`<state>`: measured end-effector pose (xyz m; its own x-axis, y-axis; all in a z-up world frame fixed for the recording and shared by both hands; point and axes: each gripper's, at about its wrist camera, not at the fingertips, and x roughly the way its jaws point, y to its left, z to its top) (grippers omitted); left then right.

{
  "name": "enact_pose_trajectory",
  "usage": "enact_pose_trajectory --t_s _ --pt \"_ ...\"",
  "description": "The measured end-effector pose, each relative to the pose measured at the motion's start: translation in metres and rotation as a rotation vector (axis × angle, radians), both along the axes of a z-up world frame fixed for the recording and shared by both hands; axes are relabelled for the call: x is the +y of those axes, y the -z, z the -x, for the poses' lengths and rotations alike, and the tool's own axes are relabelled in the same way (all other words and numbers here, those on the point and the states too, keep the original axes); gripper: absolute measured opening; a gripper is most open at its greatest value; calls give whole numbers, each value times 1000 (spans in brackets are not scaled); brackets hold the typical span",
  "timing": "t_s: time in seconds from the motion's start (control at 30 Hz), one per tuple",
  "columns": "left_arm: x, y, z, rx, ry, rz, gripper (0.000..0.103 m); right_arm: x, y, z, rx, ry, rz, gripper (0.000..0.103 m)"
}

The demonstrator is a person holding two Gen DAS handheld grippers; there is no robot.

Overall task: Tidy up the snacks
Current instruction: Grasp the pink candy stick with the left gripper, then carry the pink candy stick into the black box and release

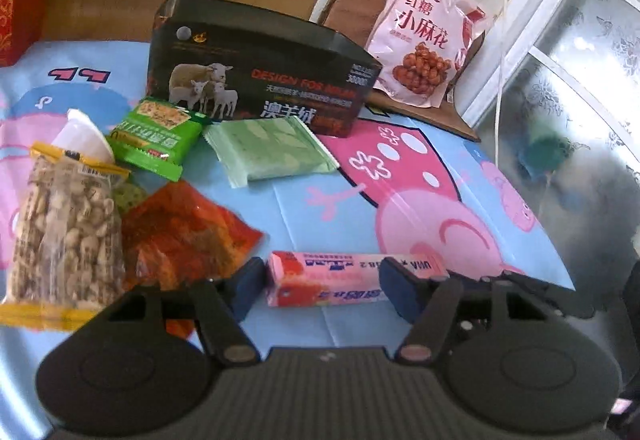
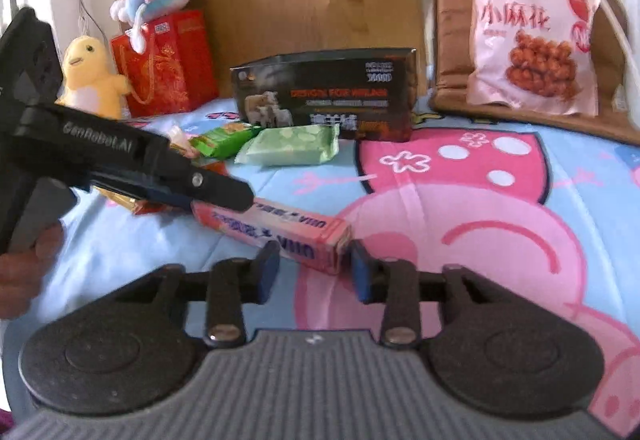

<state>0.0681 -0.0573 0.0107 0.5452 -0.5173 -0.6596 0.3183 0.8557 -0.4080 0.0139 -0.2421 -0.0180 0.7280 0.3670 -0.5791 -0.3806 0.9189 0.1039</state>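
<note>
Snacks lie scattered on the cartoon-print surface, the pink box lying between the open jaws of both the left gripper and right gripper, neither pressing; advise one square grip before lifting.

Glossy wrappers and card on a printed cloth

The sheet at frame centre looked like smooth printed cloth with fold creases. The pink box at lower centre was glossy card; the dark carton above it, satin card. The peanut bag at left was clear shiny plastic film, the green packet matt foil. The tongs were matt black plastic with blue rubbery pads.
</note>
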Motion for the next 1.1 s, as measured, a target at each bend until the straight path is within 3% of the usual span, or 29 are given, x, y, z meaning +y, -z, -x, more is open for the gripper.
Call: enact_pose_trajectory --t_s 0.1,0.3,0.57,0.63,0.77,0.93,1.1 --pt "5 -9 1 -1 -1 53 64 0 -3 12 -18 12 1 37" --pt "7 -50 -20 -133 -28 57 64 4 -28 3 -136 43 -24 37" --pt "18 -85 -98 -241 -140 65 69 25 -59 -81 -309 33 -12 37" --pt "19 -83 -119 -262 -173 46 77 32 -61 -105 -329 34 -4 40" --pt "27 -75 -123 -254 -242 49 78 48 -53 -139 -303 69 38 43" --pt "46 -56 -68 -336 -241 59 90 26 -40 -104 -259 102 -106 56" --pt "59 -30 -25 -335 -221 60 90 22 -8 -106 -39 133 -148 59"
